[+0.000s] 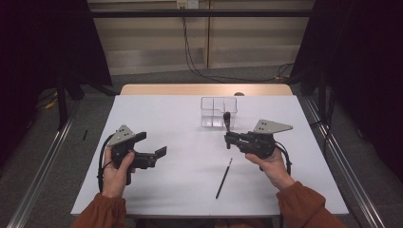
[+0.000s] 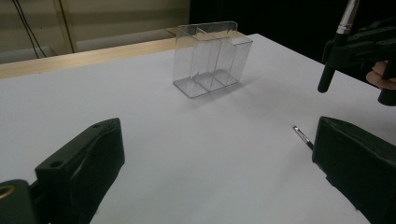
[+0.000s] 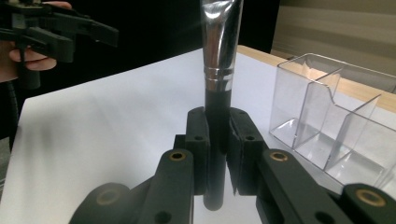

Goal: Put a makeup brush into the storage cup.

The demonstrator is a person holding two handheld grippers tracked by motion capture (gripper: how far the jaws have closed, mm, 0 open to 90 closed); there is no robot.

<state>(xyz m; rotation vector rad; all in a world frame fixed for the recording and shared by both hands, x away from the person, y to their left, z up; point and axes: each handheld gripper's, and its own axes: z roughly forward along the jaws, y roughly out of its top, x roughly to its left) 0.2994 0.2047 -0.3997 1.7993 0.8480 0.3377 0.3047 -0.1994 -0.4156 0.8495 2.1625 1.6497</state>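
Note:
My right gripper (image 1: 228,138) is shut on the black handle of a thick makeup brush (image 1: 227,119) and holds it upright just in front of a clear divided organizer (image 1: 218,111). In the right gripper view the jaws (image 3: 218,122) clamp the handle below the brush's silver ferrule (image 3: 219,46), with the organizer (image 3: 336,126) to the right. My left gripper (image 1: 152,144) hovers open over the left half of the table with nothing between its jaws (image 2: 215,163). A thin dark brush (image 1: 224,178) lies flat on the table; its tip (image 2: 302,136) peeks out beside my left gripper's right jaw.
The white table (image 1: 180,190) has a wooden strip (image 1: 204,89) along its far edge. The organizer (image 2: 210,58) stands near the back centre, its compartments holding nothing. Dark curtains hang at both sides and cables run down the far wall.

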